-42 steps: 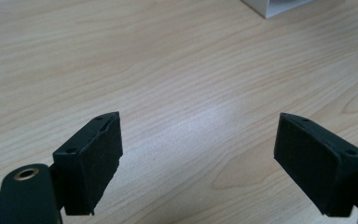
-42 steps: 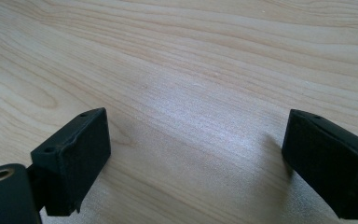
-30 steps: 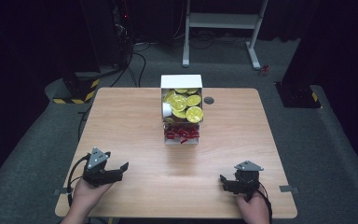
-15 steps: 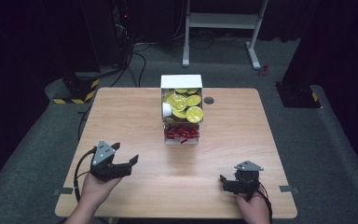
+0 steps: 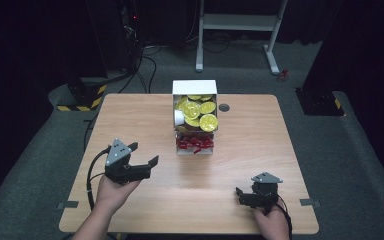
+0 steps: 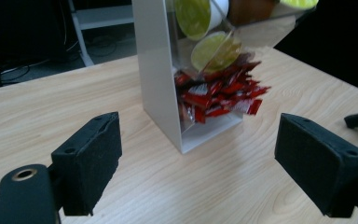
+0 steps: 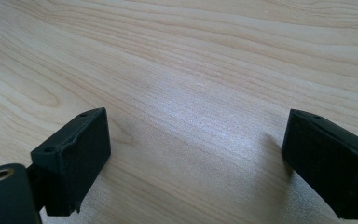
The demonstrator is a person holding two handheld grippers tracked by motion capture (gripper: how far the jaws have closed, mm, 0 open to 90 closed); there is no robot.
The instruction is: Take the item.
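Observation:
A white dispenser box (image 5: 195, 88) stands at the middle back of the wooden table (image 5: 260, 130). Yellow-lidded cups (image 5: 199, 112) fill its upper part and red sachets (image 5: 194, 143) lie in its open bottom tray. My left gripper (image 5: 144, 155) hangs above the table's left front and points at the box. Its jaws have just been opening, and it is open with nothing between them. In the left gripper view the red sachets (image 6: 219, 95) lie ahead of the left gripper (image 6: 200, 158), well beyond its pads. My right gripper (image 5: 242, 196) rests open at the right front, over bare wood (image 7: 191, 93).
A round cable grommet (image 5: 224, 107) sits in the table right of the box. Behind the table stands a white metal frame (image 5: 240, 22). A black-and-yellow striped base (image 5: 80, 97) and cables lie on the floor at the left back.
The left gripper has risen off the table and moved forward and to the right, toward the dispenser. The right gripper has stayed where it was.

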